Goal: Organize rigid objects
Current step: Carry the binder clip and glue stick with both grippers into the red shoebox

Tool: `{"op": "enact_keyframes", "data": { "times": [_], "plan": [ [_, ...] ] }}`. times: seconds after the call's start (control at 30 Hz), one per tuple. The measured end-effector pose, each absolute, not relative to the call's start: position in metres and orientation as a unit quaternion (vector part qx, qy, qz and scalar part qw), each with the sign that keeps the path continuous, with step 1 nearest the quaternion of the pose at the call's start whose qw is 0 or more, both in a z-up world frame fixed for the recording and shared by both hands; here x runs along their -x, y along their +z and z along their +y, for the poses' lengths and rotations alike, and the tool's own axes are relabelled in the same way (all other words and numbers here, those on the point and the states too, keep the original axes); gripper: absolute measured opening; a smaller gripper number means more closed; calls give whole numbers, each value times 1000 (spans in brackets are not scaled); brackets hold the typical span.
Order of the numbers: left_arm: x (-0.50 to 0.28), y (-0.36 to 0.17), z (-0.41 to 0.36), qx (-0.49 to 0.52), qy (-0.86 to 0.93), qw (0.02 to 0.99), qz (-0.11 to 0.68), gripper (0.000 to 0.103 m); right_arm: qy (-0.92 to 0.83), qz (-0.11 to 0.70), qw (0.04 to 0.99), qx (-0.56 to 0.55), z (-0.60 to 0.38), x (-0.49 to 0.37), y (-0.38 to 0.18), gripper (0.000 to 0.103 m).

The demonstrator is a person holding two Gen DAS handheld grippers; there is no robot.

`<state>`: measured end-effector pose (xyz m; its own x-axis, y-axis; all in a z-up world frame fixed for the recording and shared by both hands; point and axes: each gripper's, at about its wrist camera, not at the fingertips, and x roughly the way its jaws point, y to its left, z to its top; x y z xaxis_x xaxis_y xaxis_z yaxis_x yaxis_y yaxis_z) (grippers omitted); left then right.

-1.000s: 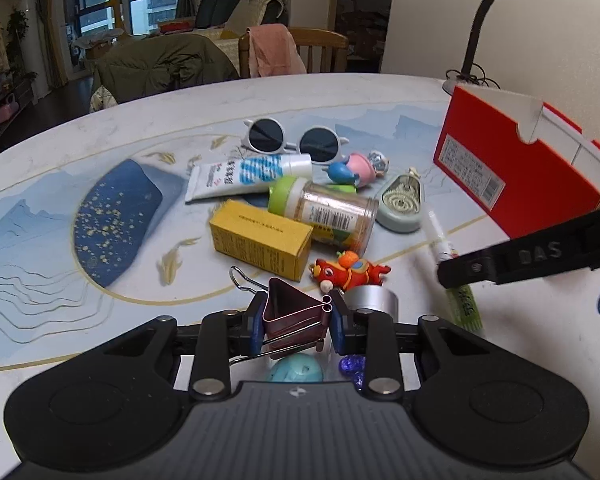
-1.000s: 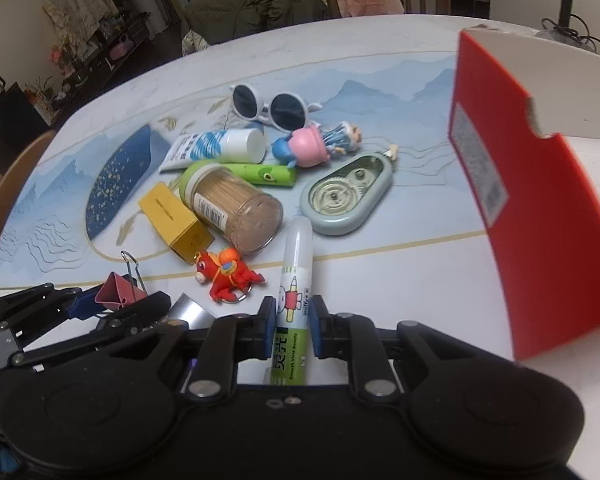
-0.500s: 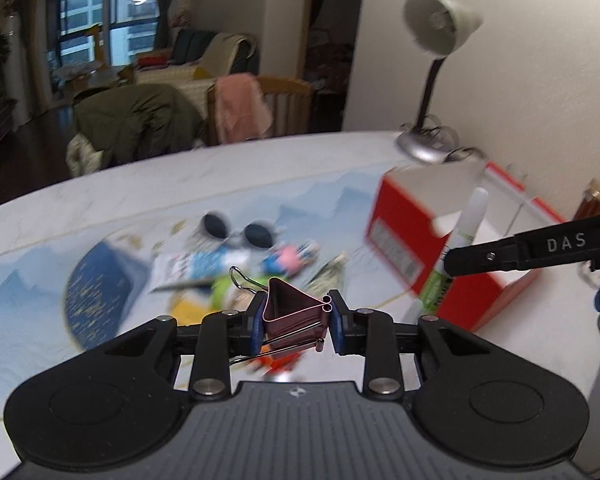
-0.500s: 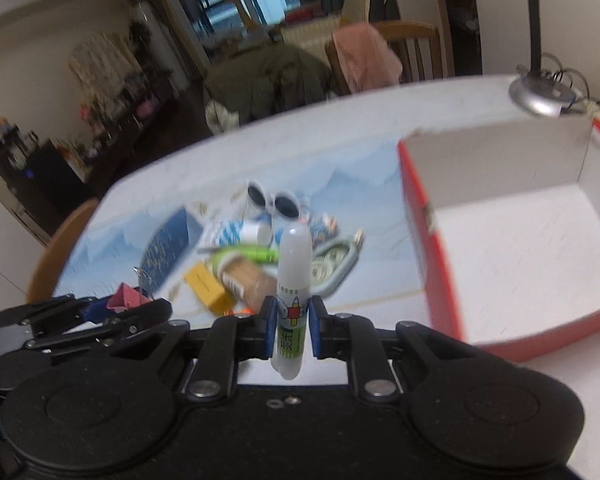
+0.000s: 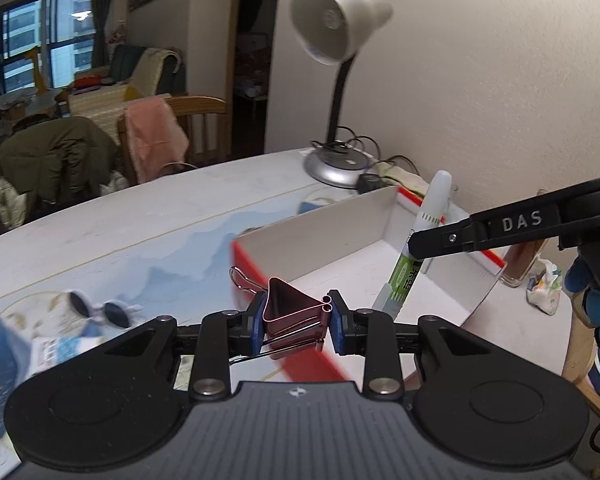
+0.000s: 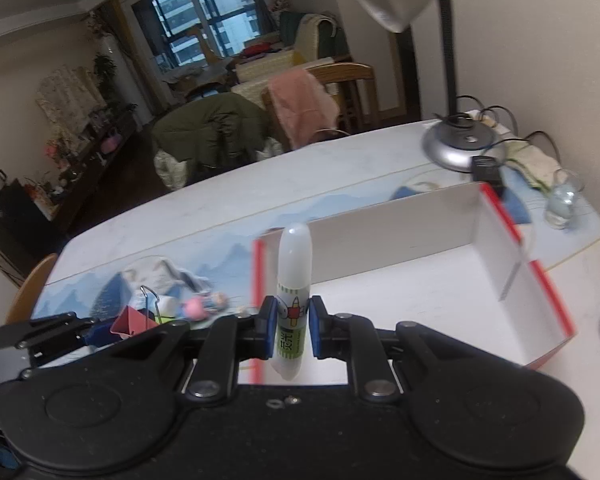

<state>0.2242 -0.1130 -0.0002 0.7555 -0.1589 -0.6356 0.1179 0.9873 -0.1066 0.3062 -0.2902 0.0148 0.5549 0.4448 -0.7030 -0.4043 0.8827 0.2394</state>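
Red-walled and white inside, the open box [image 6: 428, 280] lies on the surface [image 6: 236, 204] at right, and both carried items hang above it. The left hand-held gripper [image 5: 298, 318] is clamped on a pink binder clip [image 5: 294, 312] over the box's near-left wall; the right hand-held gripper [image 6: 291, 326] pinches a glue stick [image 6: 294, 280] upright, over the near part of the box floor. This looks like the drop-off step: next, each should lower into the box and part its fingers. Left on the surface, sunglasses [image 5: 100, 309] and a small pink toy [image 6: 198, 305] are smeared by blur, and the grippers' bodies hide the box's near edge.
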Motion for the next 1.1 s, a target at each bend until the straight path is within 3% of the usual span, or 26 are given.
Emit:
{"op": "enact_keyframes", "data": {
  "times": [0.53, 1.1],
  "plan": [
    [-319, -69, -199, -18, -90, 891, 444, 30, 198, 504, 841, -7, -350, -382, -50, 15],
    [-381, -121, -217, -6, -81, 813, 576, 30, 187, 569, 801, 7, -343, -432, -101, 15]
  ]
}}
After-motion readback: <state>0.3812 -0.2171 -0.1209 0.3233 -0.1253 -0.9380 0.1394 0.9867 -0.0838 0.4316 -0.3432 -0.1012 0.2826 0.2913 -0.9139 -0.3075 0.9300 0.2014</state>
